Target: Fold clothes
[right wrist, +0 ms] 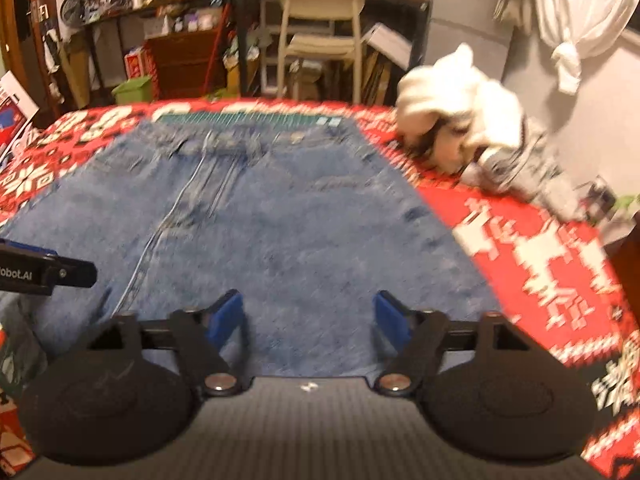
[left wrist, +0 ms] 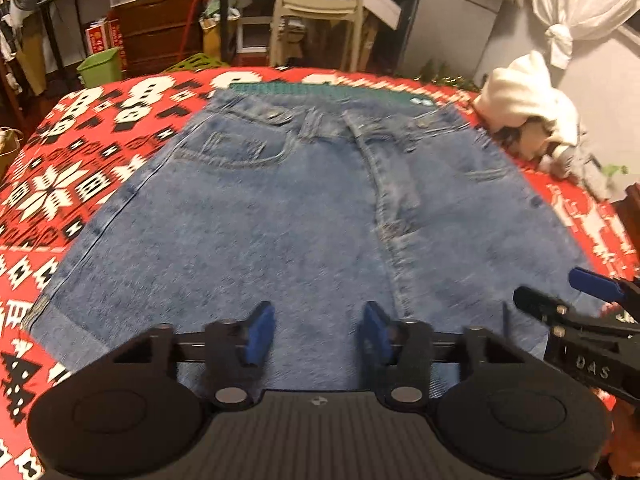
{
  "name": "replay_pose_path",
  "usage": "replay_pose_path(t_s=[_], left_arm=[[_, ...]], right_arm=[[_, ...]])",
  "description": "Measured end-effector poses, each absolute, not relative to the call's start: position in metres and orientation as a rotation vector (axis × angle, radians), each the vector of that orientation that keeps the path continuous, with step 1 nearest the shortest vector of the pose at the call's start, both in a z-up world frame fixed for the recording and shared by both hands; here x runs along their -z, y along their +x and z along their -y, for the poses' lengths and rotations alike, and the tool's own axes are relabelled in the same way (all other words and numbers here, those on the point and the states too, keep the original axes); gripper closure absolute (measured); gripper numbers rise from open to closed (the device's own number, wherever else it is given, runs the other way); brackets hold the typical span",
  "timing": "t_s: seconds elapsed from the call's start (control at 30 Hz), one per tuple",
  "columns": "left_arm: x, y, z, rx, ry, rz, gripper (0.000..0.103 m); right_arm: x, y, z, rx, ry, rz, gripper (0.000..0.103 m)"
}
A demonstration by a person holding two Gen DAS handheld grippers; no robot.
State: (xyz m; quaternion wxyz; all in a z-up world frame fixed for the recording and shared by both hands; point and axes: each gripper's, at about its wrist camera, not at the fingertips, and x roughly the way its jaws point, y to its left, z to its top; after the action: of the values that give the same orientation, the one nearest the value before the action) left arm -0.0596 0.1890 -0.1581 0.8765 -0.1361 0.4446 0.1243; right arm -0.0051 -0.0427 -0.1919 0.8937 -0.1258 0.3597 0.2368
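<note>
The right gripper's black side, seen at the edge of the left wrist view, carries the white letters "DAS", and the left gripper's side, seen at the edge of the right wrist view, reads "obot.AI" with the start of the word cut off by the frame; any other writing in the room is too blurred to read. The left gripper (left wrist: 319,330) has its 2 blue-padded fingers spread apart to a moderate gap with nothing between them, hanging just above the near part of the jeans (left wrist: 304,216); whether the pads touch the denim cannot be told. The right gripper (right wrist: 308,320) stands a little wider, also holding nothing, over the near right part of the same jeans (right wrist: 280,224). The jeans lie flat and face up on a red, white and black patterned blanket (left wrist: 76,168), waistband at the far side next to a green strip, near edge under both grippers. A crumpled white and grey pile of clothes (left wrist: 528,108) sits on the blanket's far right, apart from the jeans. A pale chair (left wrist: 320,4) stands beyond.
</note>
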Motion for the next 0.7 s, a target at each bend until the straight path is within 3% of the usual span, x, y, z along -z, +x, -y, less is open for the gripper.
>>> replay_pose_path(t_s=[0.03,0.1,0.13,0.33,0.7], left_arm=[[0.156,-0.056,-0.187,-0.247,-0.293,-0.927,0.070],[0.151,-0.048,-0.186,-0.221,-0.317,-0.923,0.077],[0.148,-0.044,-0.186,-0.208,-0.328,-0.918,0.079],[0.139,-0.003,-0.185,-0.125,-0.397,-0.930,0.090],[0.159,0.055,-0.127,0.022,-0.274,-1.047,0.090]], right_arm=[[0.189,-0.002,0.044,-0.478,-0.267,-0.736,0.068],[0.182,0.006,0.048,-0.453,-0.278,-0.718,0.089],[0.180,0.011,0.052,-0.445,-0.277,-0.711,0.095],[0.177,0.044,0.070,-0.393,-0.292,-0.693,0.098],[0.216,0.071,0.137,-0.301,-0.177,-0.828,0.098]])
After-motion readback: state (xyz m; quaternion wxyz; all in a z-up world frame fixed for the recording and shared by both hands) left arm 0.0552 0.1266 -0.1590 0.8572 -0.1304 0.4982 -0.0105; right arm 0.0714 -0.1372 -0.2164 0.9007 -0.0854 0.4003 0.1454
